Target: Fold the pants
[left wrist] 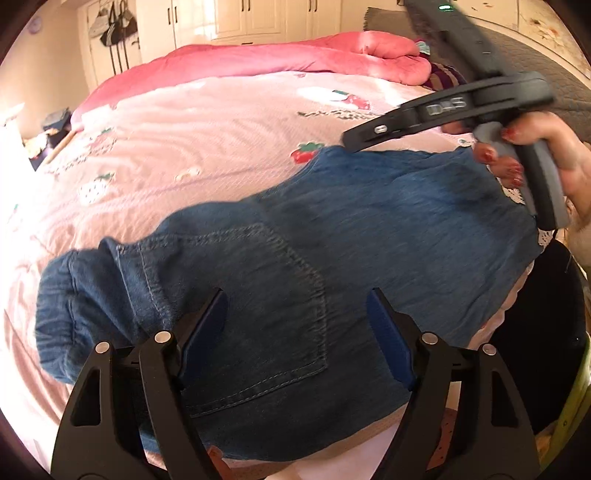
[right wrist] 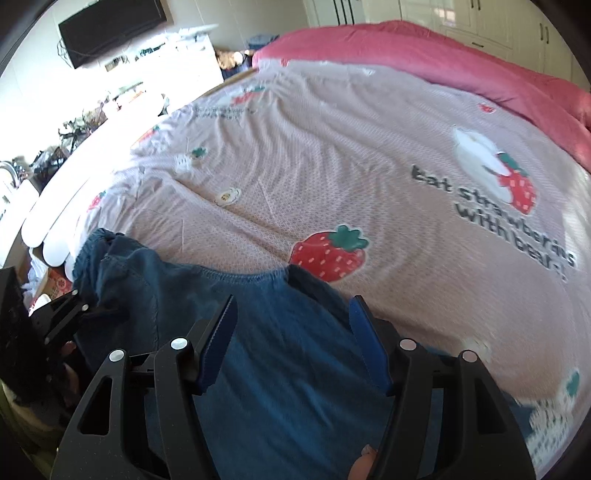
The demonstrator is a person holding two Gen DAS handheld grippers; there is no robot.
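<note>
Blue denim pants (left wrist: 295,236) lie folded on the pink strawberry bedsheet (left wrist: 207,136), back pocket up, waistband bunched at the left. My left gripper (left wrist: 295,306) is open, hovering just above the pocket area with nothing between its blue pads. The right gripper's body (left wrist: 443,110) shows at the upper right of the left wrist view, held by a hand above the pants' far right end. In the right wrist view my right gripper (right wrist: 291,314) is open above the pants (right wrist: 258,369), near their gathered hem edge. The left gripper (right wrist: 62,314) shows at the left.
A red-pink quilt (left wrist: 295,55) is heaped along the far side of the bed. White cupboards (left wrist: 258,14) stand behind it. A wall television (right wrist: 110,26) and a cluttered white counter (right wrist: 110,96) lie past the bed's foot. A dark basket (left wrist: 554,314) stands at the right.
</note>
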